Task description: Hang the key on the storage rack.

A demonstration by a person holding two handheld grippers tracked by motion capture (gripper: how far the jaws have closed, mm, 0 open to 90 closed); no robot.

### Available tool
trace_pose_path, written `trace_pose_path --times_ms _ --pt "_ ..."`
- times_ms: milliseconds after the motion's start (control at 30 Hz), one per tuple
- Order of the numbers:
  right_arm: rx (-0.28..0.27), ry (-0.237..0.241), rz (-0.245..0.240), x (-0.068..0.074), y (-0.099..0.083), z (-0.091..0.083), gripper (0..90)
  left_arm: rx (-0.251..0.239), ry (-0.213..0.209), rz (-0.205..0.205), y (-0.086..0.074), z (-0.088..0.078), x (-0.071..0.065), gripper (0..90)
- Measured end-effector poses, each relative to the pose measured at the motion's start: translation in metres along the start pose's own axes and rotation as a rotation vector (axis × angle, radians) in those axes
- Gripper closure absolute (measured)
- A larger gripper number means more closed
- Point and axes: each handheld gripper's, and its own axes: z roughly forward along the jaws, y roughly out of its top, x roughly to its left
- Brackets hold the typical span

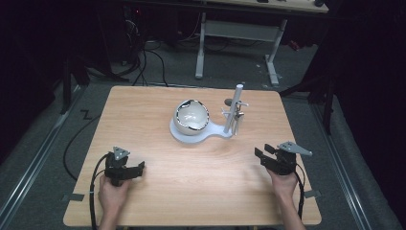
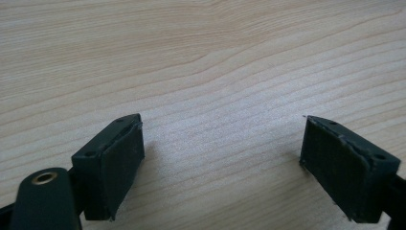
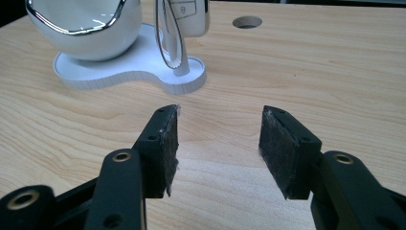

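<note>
A white bowl with a chrome rim (image 1: 191,117) (image 3: 84,24) sits on a white stand base (image 1: 184,137) (image 3: 129,72) at the middle back of the wooden table (image 1: 201,182). A white post (image 1: 233,111) rises from the base's right end. From it hang a white key fob (image 3: 189,17) and a metal ring (image 3: 168,45). My left gripper (image 1: 139,166) (image 2: 223,120) rests open near the front left, only bare wood between its pads. My right gripper (image 1: 262,153) (image 3: 220,110) is open at the front right, aimed at the stand, with nothing between its pads.
A round cable hole (image 1: 229,101) (image 3: 247,21) lies in the table just behind the post. Beyond the far edge stand a white desk frame (image 1: 239,43) and loose cables on the floor (image 1: 143,62). Bare wood stretches between the two grippers.
</note>
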Motion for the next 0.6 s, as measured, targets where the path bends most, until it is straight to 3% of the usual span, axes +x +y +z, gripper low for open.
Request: trace_pose_path --times_ms 600 --pt "0.079 -0.039 -0.025 0.002 -0.007 0.023 46.0 0.001 0.000 0.001 0.000 0.000 0.000 15.4"
